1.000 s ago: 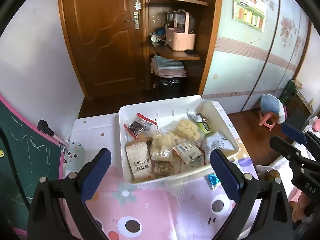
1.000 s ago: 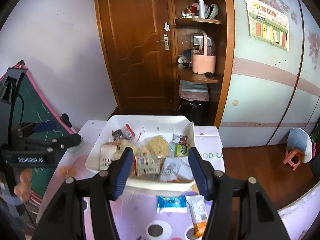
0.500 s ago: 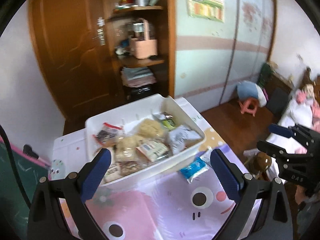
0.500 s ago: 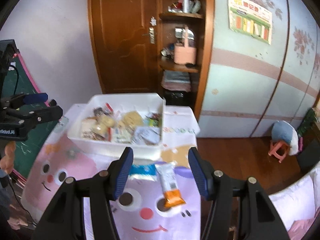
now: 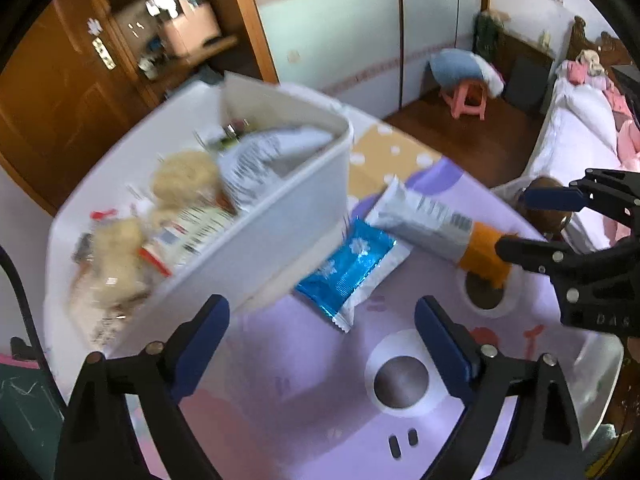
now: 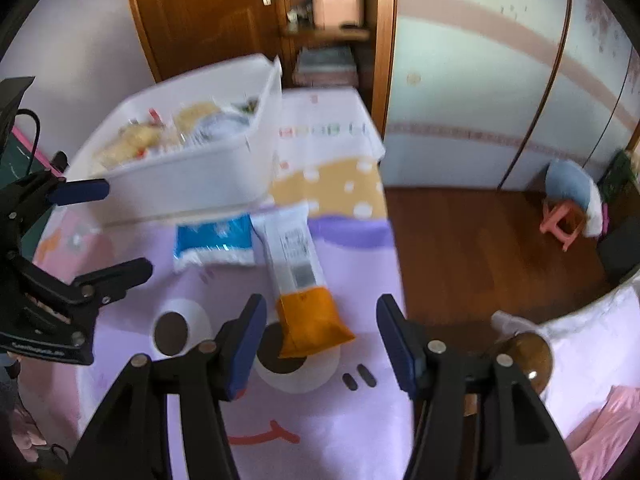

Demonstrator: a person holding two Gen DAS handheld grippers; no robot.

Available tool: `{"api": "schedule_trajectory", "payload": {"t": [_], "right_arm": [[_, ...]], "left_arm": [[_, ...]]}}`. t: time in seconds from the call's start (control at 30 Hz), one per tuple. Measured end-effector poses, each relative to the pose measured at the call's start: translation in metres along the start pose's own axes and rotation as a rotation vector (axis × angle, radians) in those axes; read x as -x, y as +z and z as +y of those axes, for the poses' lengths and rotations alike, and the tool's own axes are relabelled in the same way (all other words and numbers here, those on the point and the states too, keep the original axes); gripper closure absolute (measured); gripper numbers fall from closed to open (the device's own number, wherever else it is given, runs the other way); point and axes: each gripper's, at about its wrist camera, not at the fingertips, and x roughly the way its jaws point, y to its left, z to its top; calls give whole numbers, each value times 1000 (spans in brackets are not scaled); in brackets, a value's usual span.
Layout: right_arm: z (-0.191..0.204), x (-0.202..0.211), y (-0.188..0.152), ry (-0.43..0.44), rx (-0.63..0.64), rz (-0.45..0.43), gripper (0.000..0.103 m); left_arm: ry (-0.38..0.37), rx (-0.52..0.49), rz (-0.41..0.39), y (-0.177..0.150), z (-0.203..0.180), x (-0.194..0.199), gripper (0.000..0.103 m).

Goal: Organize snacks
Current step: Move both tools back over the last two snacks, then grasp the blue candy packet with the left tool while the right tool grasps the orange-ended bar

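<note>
A white bin (image 5: 280, 216) holding several snack packets stands on the cartoon tablecloth (image 5: 304, 384). Just in front of it lie a blue foil packet (image 5: 348, 268) and a long grey packet with an orange end (image 5: 432, 224). My left gripper (image 5: 322, 320) hovers low over the cloth; its jaws are closing with nothing pressed between them, and the blue packet's near corner lies just ahead. My right gripper (image 6: 320, 312) stands open low over the long packet (image 6: 296, 264), its pads either side of the orange end and apart from it. The blue packet (image 6: 216, 238) lies left of it.
The table's right edge (image 6: 394, 264) drops to a wooden floor with a pink stool (image 6: 560, 220). A bed (image 5: 576, 136) is at the far right. Behind the bin (image 6: 192, 184) are a wooden door and shelves. A chalkboard (image 6: 16, 156) stands at the left.
Both grippers have dropped close to the tablecloth and shifted from facing the bin to the two packets in front of it. The left gripper rolled and its jaws narrowed slightly.
</note>
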Motion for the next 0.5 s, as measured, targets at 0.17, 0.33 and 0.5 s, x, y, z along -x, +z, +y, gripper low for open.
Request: {"api": "schedule_trajectory", "payload": {"t": [0.17,0.33,0.5], "right_arm": [[6,-29,1,11,5,33,45],[15,-44,4,0,33,53,48],[19,-42,0,-9,74,45,59]], "left_arm": [[-36,-6,35,4,1,-29,11],[-40,-33,46,10,0,-44,11],[-65,-45,56,15,-3,-53,11]]}}
